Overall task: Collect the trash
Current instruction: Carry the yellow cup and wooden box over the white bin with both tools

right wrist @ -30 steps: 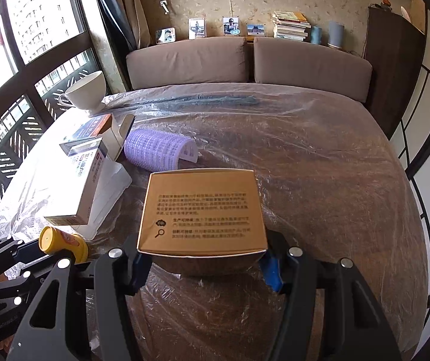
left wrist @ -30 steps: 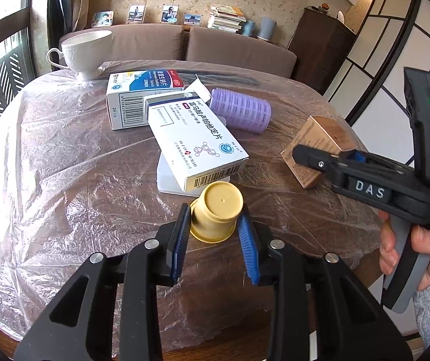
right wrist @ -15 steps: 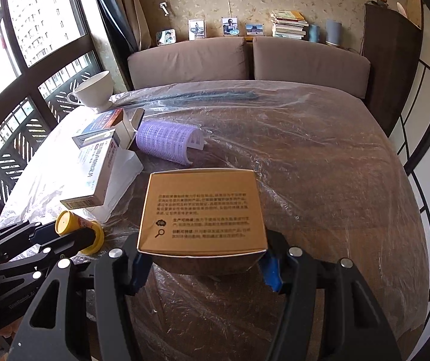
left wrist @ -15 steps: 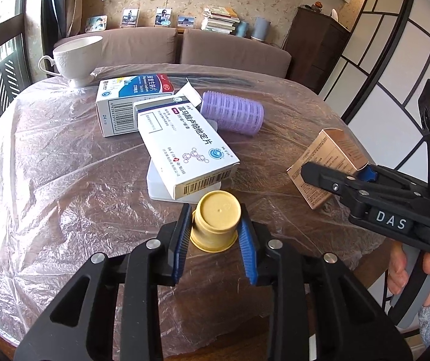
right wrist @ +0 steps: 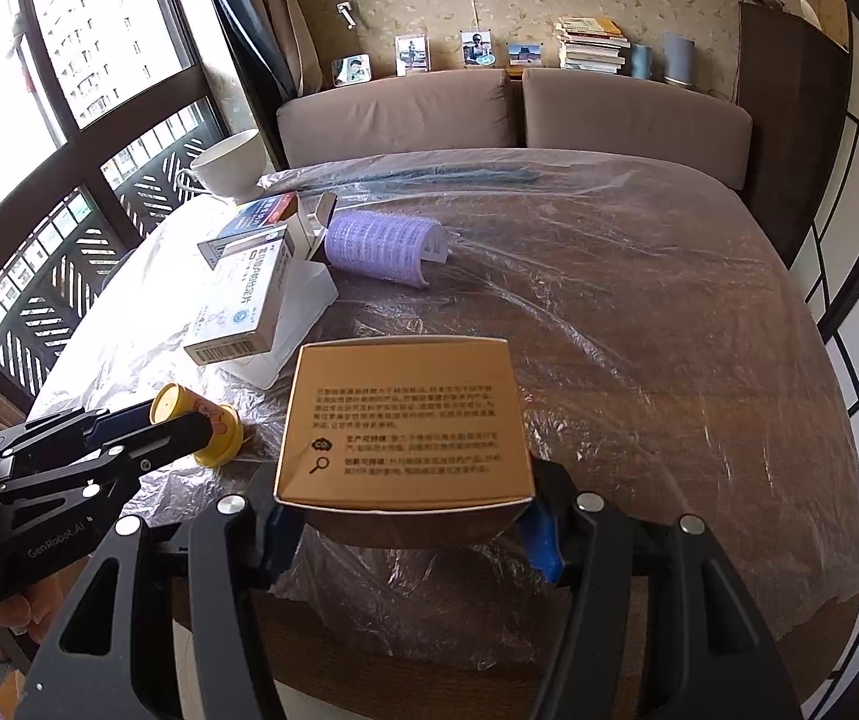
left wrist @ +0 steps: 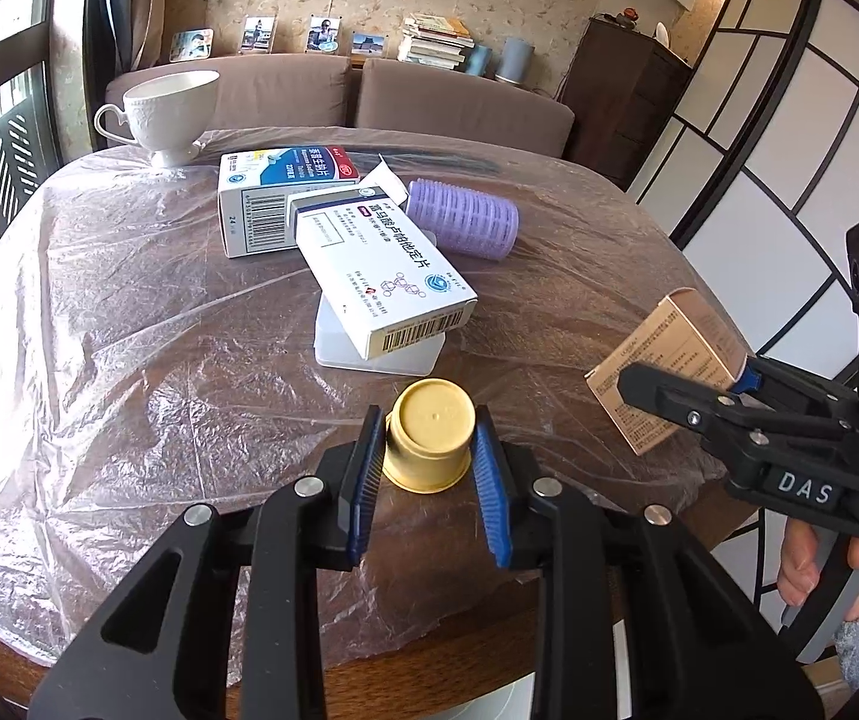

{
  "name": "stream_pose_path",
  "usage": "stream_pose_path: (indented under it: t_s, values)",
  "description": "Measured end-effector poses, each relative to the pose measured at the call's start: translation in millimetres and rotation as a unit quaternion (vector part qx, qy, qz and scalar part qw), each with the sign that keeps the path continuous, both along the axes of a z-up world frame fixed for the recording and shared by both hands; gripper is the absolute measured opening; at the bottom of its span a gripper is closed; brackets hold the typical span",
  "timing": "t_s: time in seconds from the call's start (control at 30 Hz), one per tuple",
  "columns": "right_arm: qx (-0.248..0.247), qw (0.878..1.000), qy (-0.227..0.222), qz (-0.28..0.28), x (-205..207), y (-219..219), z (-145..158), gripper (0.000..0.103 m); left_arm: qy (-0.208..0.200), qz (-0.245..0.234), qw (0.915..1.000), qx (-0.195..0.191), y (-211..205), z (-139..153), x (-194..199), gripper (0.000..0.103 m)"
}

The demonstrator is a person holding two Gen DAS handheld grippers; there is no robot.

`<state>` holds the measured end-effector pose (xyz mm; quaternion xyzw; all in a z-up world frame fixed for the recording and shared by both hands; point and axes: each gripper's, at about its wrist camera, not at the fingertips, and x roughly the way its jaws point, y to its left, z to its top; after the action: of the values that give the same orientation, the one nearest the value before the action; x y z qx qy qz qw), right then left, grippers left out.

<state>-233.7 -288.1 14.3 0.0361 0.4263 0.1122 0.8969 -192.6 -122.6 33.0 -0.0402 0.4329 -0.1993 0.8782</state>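
Your left tongs (left wrist: 429,468) clamp the yellow cup (left wrist: 428,441), right tongs (right wrist: 405,531) clamp the brown box (right wrist: 402,426); two medicine boxes (left wrist: 384,282) and the purple roller (left wrist: 462,227) remain on the worktop (left wrist: 129,360).

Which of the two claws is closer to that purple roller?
Left, though only narrowly. The left gripper, holding the yellow cup, sits nearer the purple roller; the right gripper, clamping the brown box, sits farther back.

Crinkled glossy plastic film (left wrist: 129,360) covers the dark wood worktop (right wrist: 429,648); the brown box (right wrist: 402,426) is matt cardboard (printed black).
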Motion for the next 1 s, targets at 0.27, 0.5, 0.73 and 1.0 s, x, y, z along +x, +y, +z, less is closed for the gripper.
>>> stream_pose_path:
  t_s: [0.27, 0.5, 0.73, 1.0]
  values:
    - [0.008, 1.0, 0.003, 0.006, -19, 8, 1, 0.058, -0.002, -0.006, 1.0, 0.0, 4, 7, -10, 0.031]
    - [0.012, 1.0, 0.006, 0.009, -37, 13, 3, 0.058, 0.004, 0.003, 1.0, -0.004, 15, 10, -25, 0.031]
    - [0.014, 1.0, 0.011, 0.023, -62, 23, 2, 0.058, 0.006, 0.005, 0.9999, -0.006, 26, 15, -44, 0.031]
    - [0.013, 0.999, 0.018, 0.04, -89, 32, 2, 0.058, 0.012, -0.004, 0.9999, -0.006, 35, 15, -70, 0.031]
